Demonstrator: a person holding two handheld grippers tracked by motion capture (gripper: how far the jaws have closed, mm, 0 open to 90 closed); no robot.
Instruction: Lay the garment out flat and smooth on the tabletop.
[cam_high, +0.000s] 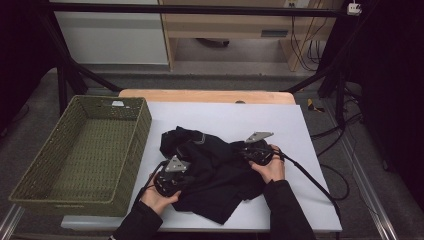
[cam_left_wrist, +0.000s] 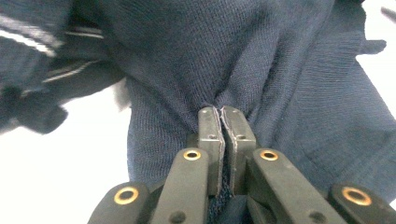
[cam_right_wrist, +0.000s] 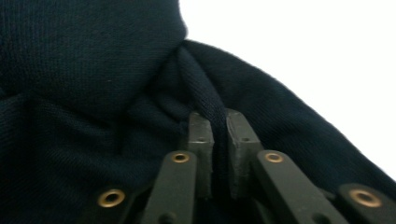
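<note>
A dark navy knit garment (cam_high: 215, 175) lies crumpled in the middle of the white table cover (cam_high: 295, 130). My left gripper (cam_high: 172, 177) sits on its left side, jaws shut on a pinched fold of the garment (cam_left_wrist: 280, 70); the left gripper (cam_left_wrist: 220, 112) has cloth squeezed between its pads. My right gripper (cam_high: 257, 152) rests on the garment's right side. In the right gripper view the right gripper (cam_right_wrist: 218, 119) is shut on a thick ridge of the garment (cam_right_wrist: 84, 70). A white stripe shows on a fold at the upper left of the left gripper view.
A green woven basket (cam_high: 137, 125) stands at the left of the table, its inside bare. A wooden table edge (cam_high: 205, 94) runs along the back. Black frame legs and cables (cam_high: 325, 180) lie to the right, off the table.
</note>
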